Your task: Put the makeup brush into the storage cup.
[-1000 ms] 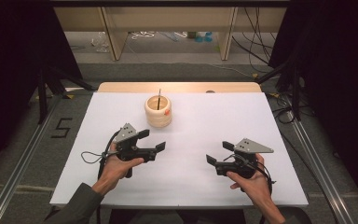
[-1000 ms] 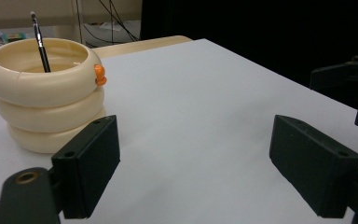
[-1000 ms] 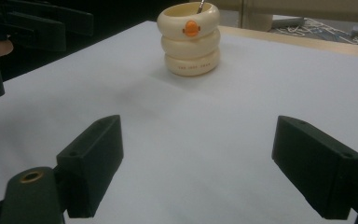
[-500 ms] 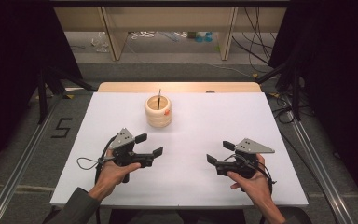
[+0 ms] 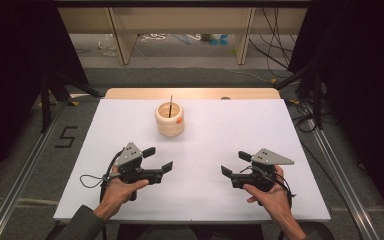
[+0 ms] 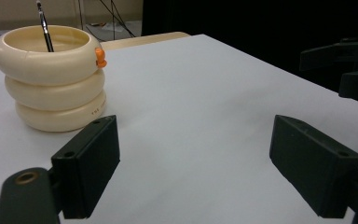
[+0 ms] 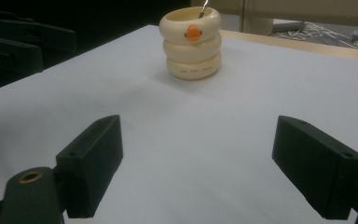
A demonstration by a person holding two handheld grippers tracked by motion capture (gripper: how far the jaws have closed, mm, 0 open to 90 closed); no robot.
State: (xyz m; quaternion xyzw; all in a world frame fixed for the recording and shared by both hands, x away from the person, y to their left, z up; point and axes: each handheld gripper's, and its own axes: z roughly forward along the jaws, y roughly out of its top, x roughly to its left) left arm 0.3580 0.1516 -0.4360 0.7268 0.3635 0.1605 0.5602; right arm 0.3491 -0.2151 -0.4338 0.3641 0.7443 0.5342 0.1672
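Currently both grippers, left (image 5: pixel 159 159) and right (image 5: pixel 233 163), are hovering with jaws spread wide and empty, while the cup (image 5: pixel 170 119) is standing upright at the table's (image 5: pixel 280 130) far middle, a pen (image 5: pixel 170 106) leaning inside. Approaching carelessly, 1 jaw could be clipping the pen or nudging the light cup, likely tipping it over.

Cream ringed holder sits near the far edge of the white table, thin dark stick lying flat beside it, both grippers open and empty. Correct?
Not quite. The thin dark stick isn't lying beside the cream ringed holder; it stands inside it, poking above the rim, as the left gripper view shows. The rest holds: the holder sits toward the far edge of the white table, and the left gripper and right gripper are open and empty.
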